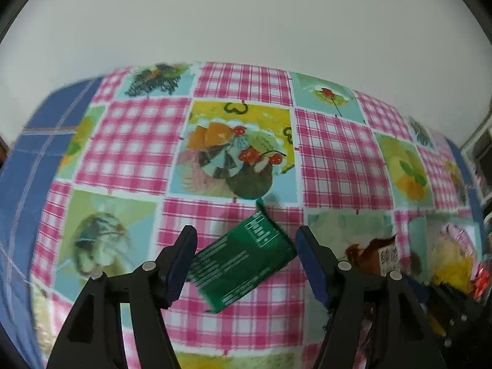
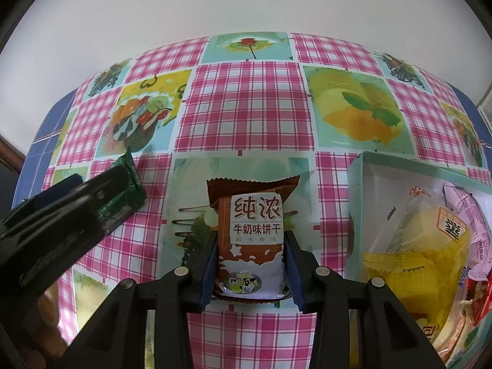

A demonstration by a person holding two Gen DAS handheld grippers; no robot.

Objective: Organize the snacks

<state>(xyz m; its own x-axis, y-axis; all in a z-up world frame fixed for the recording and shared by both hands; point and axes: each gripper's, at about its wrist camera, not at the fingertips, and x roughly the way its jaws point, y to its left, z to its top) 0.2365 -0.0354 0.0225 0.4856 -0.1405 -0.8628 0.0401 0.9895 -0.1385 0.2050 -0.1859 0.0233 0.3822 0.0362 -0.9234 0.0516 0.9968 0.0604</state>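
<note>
A green snack packet [image 1: 243, 264] lies tilted on the patterned tablecloth [image 1: 246, 92], printed back up. My left gripper [image 1: 246, 233] straddles it, open, with the pads close to the packet's two ends. The right wrist view shows the same green packet [image 2: 129, 184] at the left, partly hidden under the left gripper's black body. My right gripper [image 2: 251, 235] is shut on a brown and white biscuit packet [image 2: 255, 215]. Its blue pads press the packet's two long sides. The biscuit packet [image 1: 375, 255] also shows at the right of the left wrist view.
A pale green box [image 2: 356, 184] stands at the right, holding several yellow, pink and red snack packets [image 2: 430, 246]. A white wall [image 2: 246, 0] rises behind the table. The cloth's blue border [image 1: 18, 184] marks the left edge.
</note>
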